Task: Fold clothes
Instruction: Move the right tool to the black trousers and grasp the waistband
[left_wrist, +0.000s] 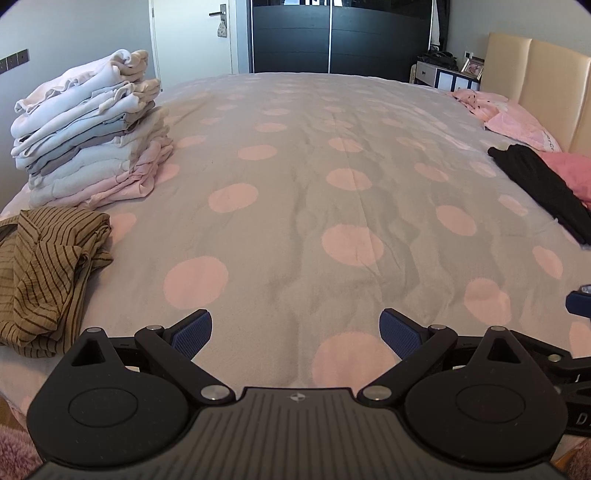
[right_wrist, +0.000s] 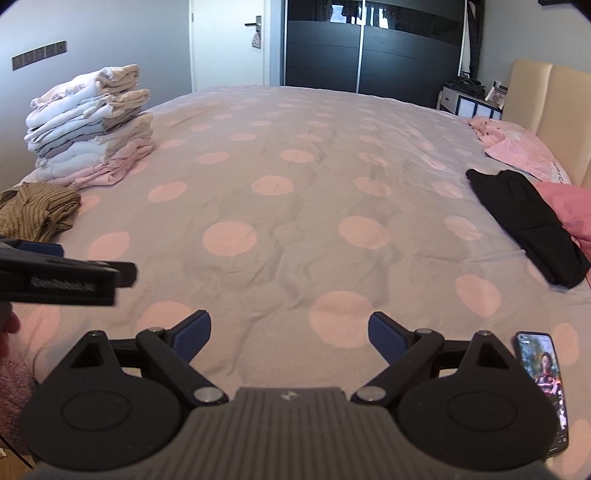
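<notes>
A crumpled brown striped shirt lies at the bed's near left; it also shows in the right wrist view. A tall stack of folded pale clothes stands behind it, also in the right wrist view. A black garment lies folded at the right, near the pillows, also in the right wrist view. My left gripper is open and empty above the near bed edge. My right gripper is open and empty beside it. The left gripper's side shows in the right wrist view.
The bed cover is grey with pink dots. Pink pillows lie against the beige headboard at right. A lit phone lies on the bed by my right gripper. A black wardrobe and white door stand beyond.
</notes>
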